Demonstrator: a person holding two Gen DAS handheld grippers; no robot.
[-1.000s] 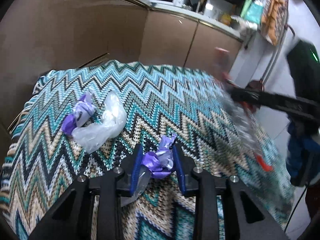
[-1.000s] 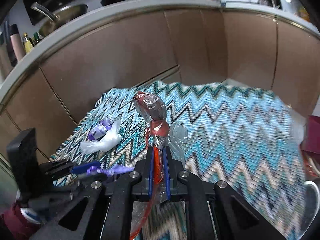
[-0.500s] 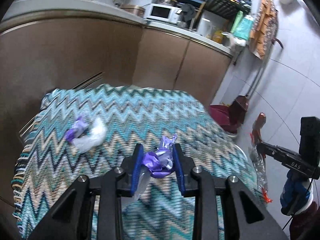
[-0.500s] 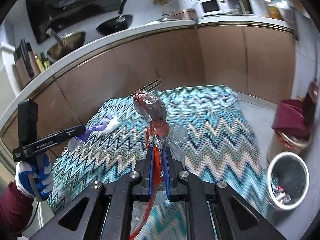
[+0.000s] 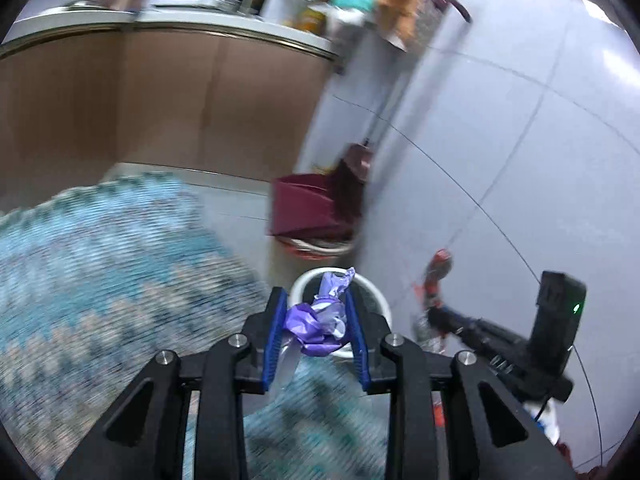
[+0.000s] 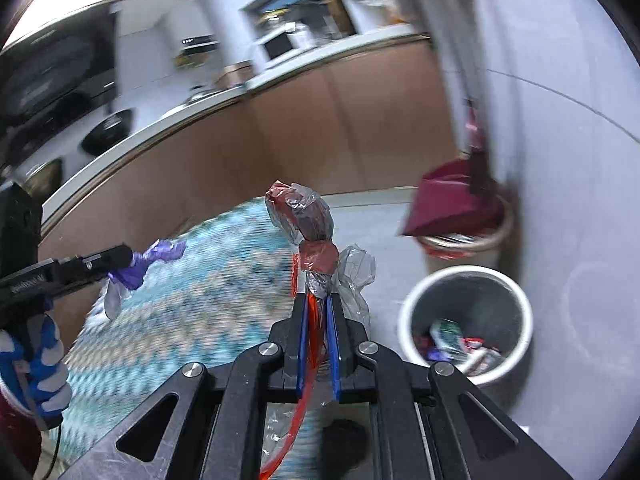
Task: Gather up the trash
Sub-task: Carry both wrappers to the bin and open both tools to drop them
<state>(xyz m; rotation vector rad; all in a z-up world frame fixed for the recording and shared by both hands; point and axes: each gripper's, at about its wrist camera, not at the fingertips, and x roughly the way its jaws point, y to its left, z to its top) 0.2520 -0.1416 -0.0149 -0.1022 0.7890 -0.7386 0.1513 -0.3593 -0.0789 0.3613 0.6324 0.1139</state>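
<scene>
My left gripper [image 5: 316, 308] is shut on a crumpled purple wrapper [image 5: 320, 320], held past the table's right edge and in line with the white trash bin [image 5: 380, 300]. My right gripper [image 6: 318, 304] is shut on a red and clear plastic wrapper [image 6: 308, 224], held above the table edge. The white trash bin [image 6: 516, 300] stands on the floor to its right, with several pieces of trash inside. The left gripper with the purple wrapper [image 6: 148, 264] shows at the left of the right wrist view. The right gripper and red wrapper [image 5: 436, 276] show at the right of the left wrist view.
A table with a teal zigzag cloth [image 5: 100, 260] lies to the left. A dark red dustpan [image 5: 308, 208] and basket stand on the floor beyond the bin, by the grey wall. Brown cabinets [image 5: 160, 100] run along the back.
Both grippers have swung right, away from the table, toward the white bin on the floor. Each still holds its wrapper. The remaining trash on the cloth is out of view.
</scene>
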